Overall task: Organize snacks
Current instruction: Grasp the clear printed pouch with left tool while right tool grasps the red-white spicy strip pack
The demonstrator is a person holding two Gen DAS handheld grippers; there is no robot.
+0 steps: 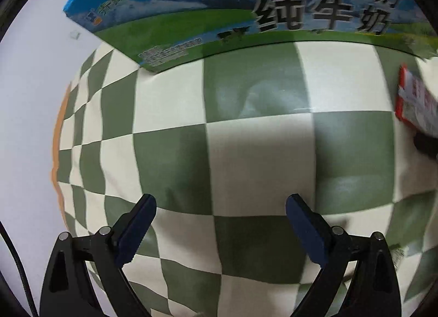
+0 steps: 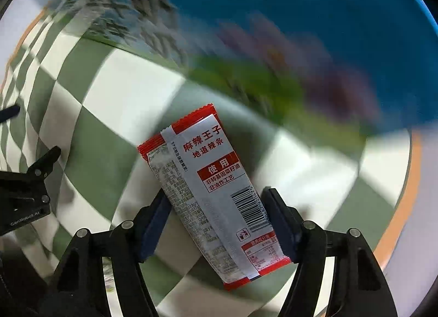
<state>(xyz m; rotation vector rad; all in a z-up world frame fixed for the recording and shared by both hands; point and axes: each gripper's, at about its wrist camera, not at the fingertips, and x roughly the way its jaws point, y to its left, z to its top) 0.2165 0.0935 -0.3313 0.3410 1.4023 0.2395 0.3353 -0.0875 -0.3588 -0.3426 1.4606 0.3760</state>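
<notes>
Left gripper: the left gripper (image 1: 220, 204) hangs over the green-and-cream checked cloth (image 1: 260, 153), jaws spread wide with nothing between them
Milk carton box: a large printed milk box (image 1: 246, 8), blue sky and green pasture on its face, stands at the far edge of the cloth, ahead of the left gripper; its blue inside fills the top of the right wrist view, blurred by motion
Snack packet, seen from the left: a red-and-silver snack packet (image 1: 418, 103) shows at the right edge of the left wrist view, off the cloth and near the box
Right gripper: the right gripper (image 2: 216, 221) is closed on the packet (image 2: 208, 188), one pad on each long edge at its lower half, the barcode end nearest the camera
Where the packet sits: held in the air above the checked cloth, tilted, its upper sealed end pointing toward the open box
How it handles: judged from the thin foil film and flat shape, the packet is light and soft, likely to bend or fold under the pads, and its glossy skin may slip; the contents are probably pliable rather than brittle
Where to hold: across the narrow width near the middle, as now, looks soundest; a grip on the crimped end seal alone could let it swing
Other gripper in the right view: the left tool's black frame (image 2: 24, 196) shows at the left edge, well apart from the packet
</notes>
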